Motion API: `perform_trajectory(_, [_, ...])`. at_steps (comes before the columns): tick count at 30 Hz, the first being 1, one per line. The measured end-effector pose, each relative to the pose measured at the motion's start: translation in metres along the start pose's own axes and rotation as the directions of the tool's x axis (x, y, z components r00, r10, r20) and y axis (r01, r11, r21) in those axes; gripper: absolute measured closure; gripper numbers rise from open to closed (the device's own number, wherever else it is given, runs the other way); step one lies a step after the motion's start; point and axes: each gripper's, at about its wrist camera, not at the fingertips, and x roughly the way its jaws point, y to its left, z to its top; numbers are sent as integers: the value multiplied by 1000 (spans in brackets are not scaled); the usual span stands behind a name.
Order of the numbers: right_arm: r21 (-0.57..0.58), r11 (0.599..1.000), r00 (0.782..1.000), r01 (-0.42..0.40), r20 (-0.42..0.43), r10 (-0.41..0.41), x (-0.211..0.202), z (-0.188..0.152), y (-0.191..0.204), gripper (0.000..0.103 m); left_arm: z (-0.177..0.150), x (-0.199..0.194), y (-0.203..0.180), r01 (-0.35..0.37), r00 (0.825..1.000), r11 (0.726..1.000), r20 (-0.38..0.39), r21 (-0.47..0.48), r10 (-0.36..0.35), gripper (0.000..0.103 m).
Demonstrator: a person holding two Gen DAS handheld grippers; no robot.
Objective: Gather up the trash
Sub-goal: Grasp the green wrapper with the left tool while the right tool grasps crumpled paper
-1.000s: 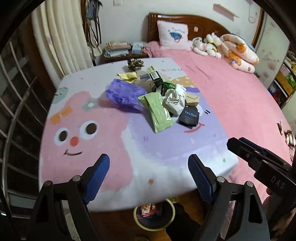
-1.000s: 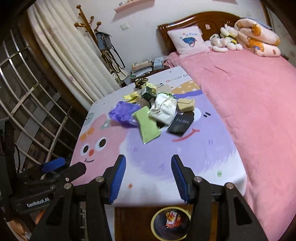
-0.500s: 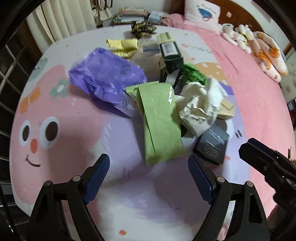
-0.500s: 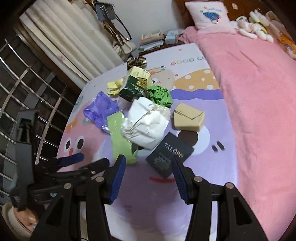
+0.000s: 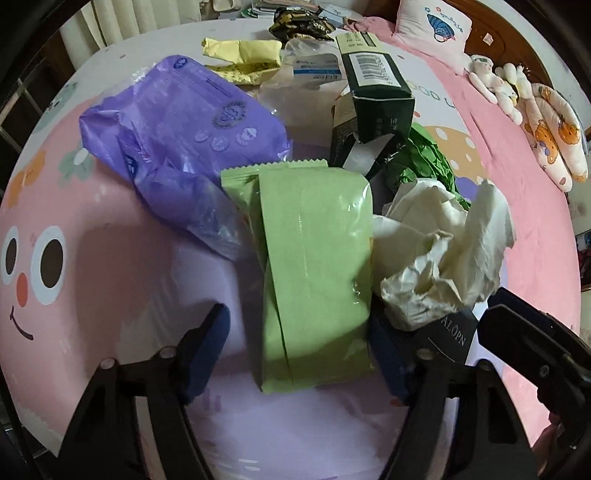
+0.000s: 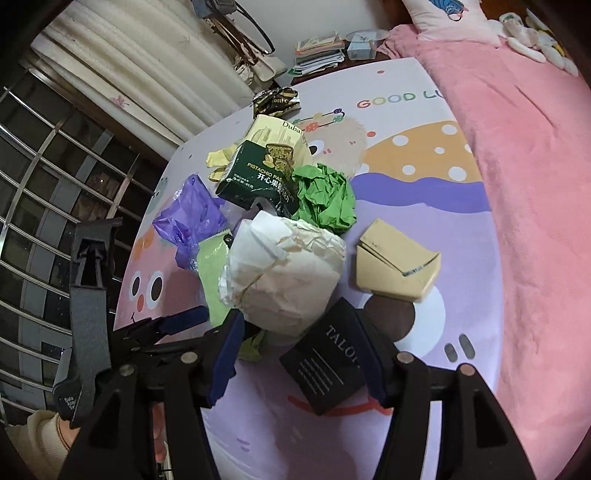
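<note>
Green wrapper (image 5: 314,273): lies flat at the near edge of the trash heap on the cartoon blanket (image 5: 110,258), long axis running six to twelve o'clock, serrated end at twelve. Left gripper (image 5: 299,354) straddles its near end across the narrow width, probably for a short-axis pinch; jaws apart, closing, not yet pressing. At three o'clock, crumpled white paper (image 5: 443,251) overlaps the black card (image 6: 328,369), which the right gripper (image 6: 299,363) brackets, jaws opening, unclamped.

Pillow (image 5: 436,26), plush toys (image 5: 495,83), books (image 6: 319,51)
</note>
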Motion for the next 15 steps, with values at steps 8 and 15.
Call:
perform_trajectory(8, [-6, 1000, 999, -23, -24, 23, 12, 10, 1, 32, 7, -5, 6, 5, 1000, 1000, -5, -6, -5, 77])
perform_trajectory(15, [-20, 999, 999, -29, -45, 28, 29, 16, 9, 25, -3, -29, 25, 22, 999, 998, 29, -53, -21, 80])
